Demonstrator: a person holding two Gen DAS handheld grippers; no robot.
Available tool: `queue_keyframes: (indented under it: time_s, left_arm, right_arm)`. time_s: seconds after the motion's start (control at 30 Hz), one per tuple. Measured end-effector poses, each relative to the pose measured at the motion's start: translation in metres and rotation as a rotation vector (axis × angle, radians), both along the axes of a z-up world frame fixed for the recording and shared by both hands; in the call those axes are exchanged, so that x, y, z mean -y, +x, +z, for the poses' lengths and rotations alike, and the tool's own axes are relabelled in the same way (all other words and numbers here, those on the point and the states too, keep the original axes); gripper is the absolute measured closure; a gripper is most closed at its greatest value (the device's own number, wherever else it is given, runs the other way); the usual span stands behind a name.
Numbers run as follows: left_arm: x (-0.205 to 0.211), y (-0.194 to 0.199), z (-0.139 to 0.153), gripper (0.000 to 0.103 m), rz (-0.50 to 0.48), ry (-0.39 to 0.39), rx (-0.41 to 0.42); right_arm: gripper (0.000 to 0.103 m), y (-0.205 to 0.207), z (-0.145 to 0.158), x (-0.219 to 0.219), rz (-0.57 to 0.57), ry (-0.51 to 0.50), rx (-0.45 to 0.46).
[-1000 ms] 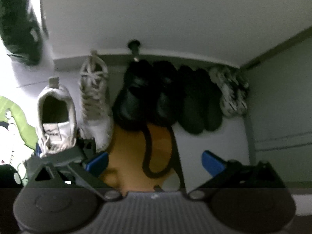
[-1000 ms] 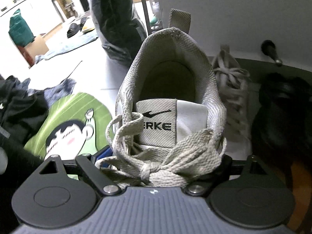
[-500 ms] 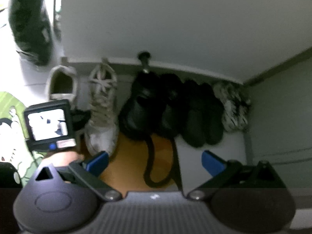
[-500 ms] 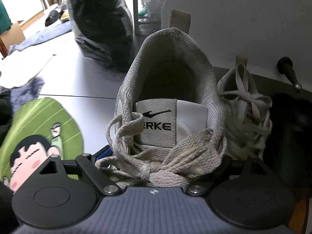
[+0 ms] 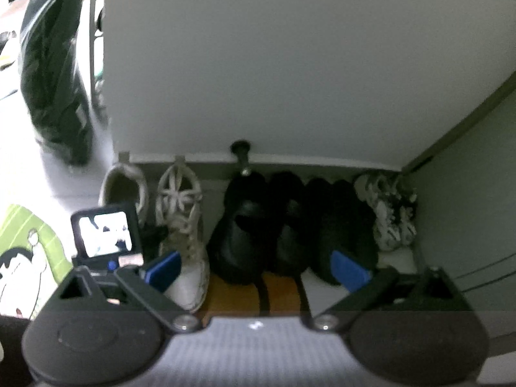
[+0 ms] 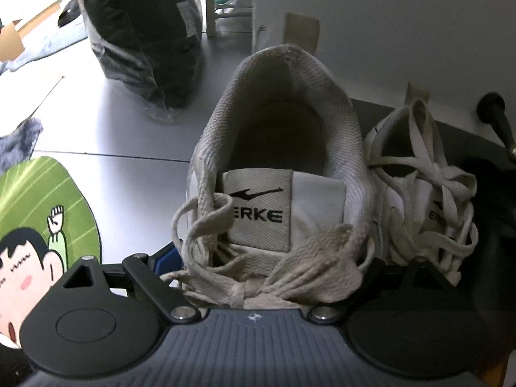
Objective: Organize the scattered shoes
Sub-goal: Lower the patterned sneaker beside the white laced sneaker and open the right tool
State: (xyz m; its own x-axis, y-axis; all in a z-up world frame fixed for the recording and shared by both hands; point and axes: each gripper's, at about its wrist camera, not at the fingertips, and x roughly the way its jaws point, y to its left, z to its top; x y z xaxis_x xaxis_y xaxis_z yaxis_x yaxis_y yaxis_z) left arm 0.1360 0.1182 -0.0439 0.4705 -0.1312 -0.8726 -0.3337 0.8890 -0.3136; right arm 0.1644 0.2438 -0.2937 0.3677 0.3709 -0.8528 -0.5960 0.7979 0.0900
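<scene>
Along the foot of the white wall point(image 5: 258, 64), on the grey floor point(image 6: 113, 135): row of shoes, heels to the wall.
- Leftmost: white sneaker point(image 6: 274, 177), "ERKE" tongue label, pull tab at heel; sits between the fingers of the right gripper point(image 6: 258, 267), whose fingers are spreading; pad contact hidden by laces, so grip cannot be told. Same shoe in left view at point(image 5: 124, 183), behind the right gripper's camera screen point(image 5: 103, 229).
- Just beside it, to its right, touching: matching white sneaker point(image 6: 419, 193), laces loose; point(image 5: 180, 213) in left view.
- Next: black shoes point(image 5: 258, 222), two pairs side by side, dim.
- Far right, at the corner: white-and-black patterned pair point(image 5: 387, 213).
- Black door stopper point(image 5: 240, 151) on the wall above the black shoes.
- Left gripper point(image 5: 254, 267): fingers spread wide, nothing between them, above the row.
- Left of the row: green cartoon mat point(image 6: 38, 213); black plastic-wrapped bundle point(image 6: 142, 32) standing upright.
</scene>
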Motion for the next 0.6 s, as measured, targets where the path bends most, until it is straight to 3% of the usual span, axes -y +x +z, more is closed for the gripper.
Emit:
queue_keyframes:
  time_s: [0.17,0.37,0.6]
  left_arm:
    - [-0.002,0.0,-0.003,0.002,0.004,-0.001,-0.01]
    - [0.006,0.003,-0.003,0.002,-0.016,-0.02,-0.013]
    - [0.007,0.002,-0.005,0.0,0.012,-0.058,-0.035]
  right_arm:
    - [0.01,0.002,-0.001,0.008,-0.057,-0.026,-0.009]
    - [0.0,-0.016,-0.001,0.008,0.027,-0.069,0.021]
    - [0.0,-0.046,0.005,0.033,0.009,-0.07,0.014]
